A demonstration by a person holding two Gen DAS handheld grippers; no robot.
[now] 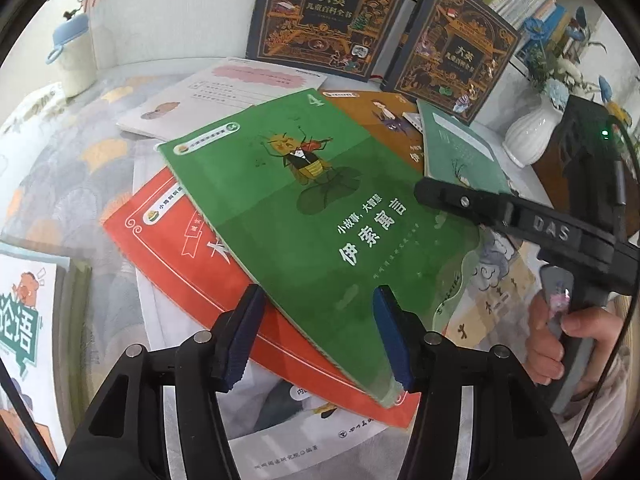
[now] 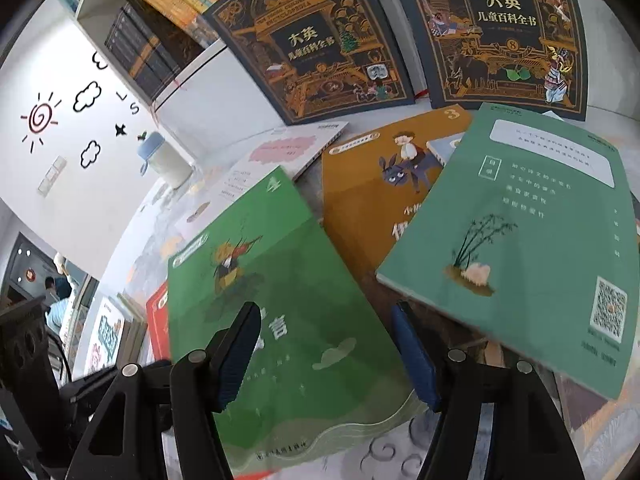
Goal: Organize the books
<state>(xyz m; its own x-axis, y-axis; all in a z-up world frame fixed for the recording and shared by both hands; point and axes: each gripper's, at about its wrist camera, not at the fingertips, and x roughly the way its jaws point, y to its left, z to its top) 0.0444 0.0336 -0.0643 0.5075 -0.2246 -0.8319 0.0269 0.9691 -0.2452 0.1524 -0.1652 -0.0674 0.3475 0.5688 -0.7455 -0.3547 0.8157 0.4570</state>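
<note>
Between the spread fingers of the left gripper (image 1: 318, 334) lies the near corner of the bright green book (image 1: 304, 216), topmost on a loose heap; the blue pads stand either side of it without pressing, so nothing is held. The right gripper (image 2: 326, 354) hangs over the same book's lower edge, its jaws also apart and empty. I judge this the approach to a first pick-up: the next move calls for lowering one pad under the cover's edge and closing on it. Under the left fingers sits a red book (image 1: 188, 256), ahead of the right fingers an orange book (image 2: 360, 200) and a teal book (image 2: 520, 240). Beyond both stand two dark encyclopedia volumes (image 1: 320, 12) against crowded shelves; a patterned cloth (image 1: 68, 176) covers the table, beside a white wall
</note>
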